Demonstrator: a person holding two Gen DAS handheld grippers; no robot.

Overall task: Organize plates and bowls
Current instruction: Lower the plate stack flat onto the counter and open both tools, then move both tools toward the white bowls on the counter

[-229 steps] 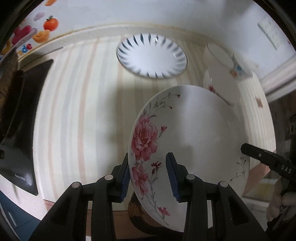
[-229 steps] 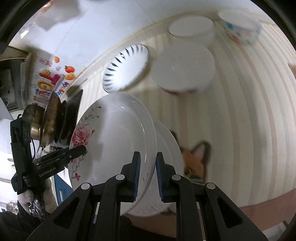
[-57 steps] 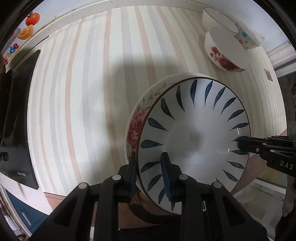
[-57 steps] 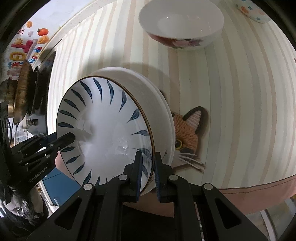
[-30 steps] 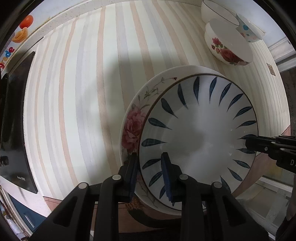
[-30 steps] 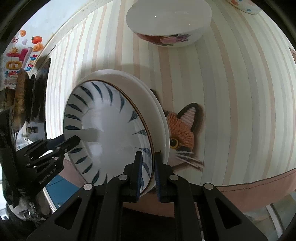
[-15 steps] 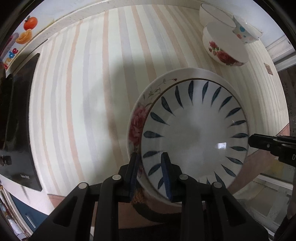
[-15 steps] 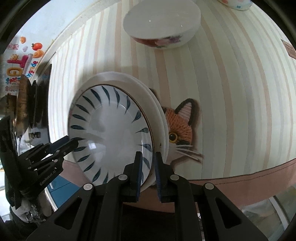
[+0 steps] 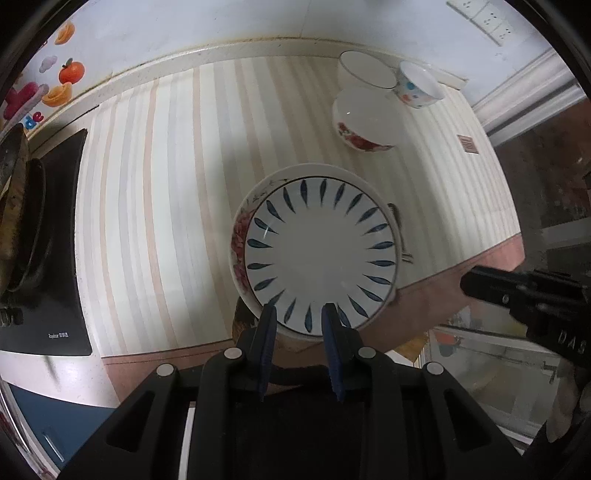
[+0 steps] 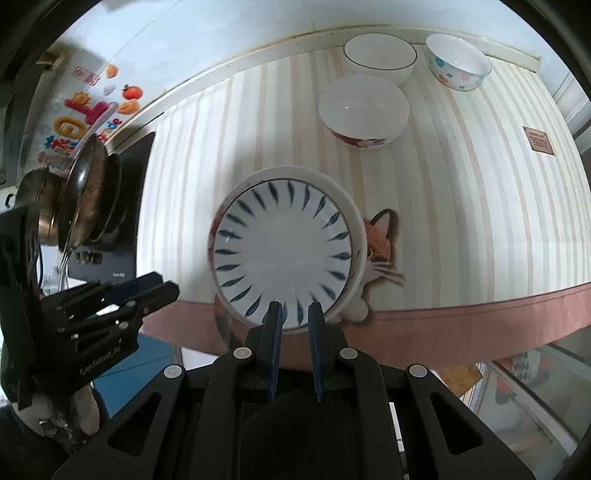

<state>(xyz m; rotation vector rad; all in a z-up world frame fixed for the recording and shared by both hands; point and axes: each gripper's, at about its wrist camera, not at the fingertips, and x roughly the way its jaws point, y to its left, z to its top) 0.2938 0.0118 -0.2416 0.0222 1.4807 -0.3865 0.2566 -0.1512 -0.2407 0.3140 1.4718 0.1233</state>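
A blue-leaf plate (image 9: 321,254) (image 10: 282,251) lies stacked on a rose-pattern plate (image 9: 240,236) (image 10: 354,229) near the front edge of the striped table (image 9: 155,192). My left gripper (image 9: 299,314) is open, raised above the stack's near rim, holding nothing. My right gripper (image 10: 295,310) is open too, above the near rim, empty. Three bowls stand at the back right: a rose bowl (image 9: 360,123) (image 10: 364,110), a white bowl (image 9: 364,75) (image 10: 380,59) and a dotted bowl (image 9: 419,88) (image 10: 458,62).
A cat-shaped mat (image 10: 382,240) lies under the stack. A black stove (image 9: 55,258) with dark pans (image 10: 88,184) is at the left. The table's front edge (image 10: 461,314) runs just below the plates. The wall (image 9: 221,22) bounds the far side.
Both grippers have let go of the blue-leaf plate, opened, and pulled up and back. The plate now rests flat on the rose plate.
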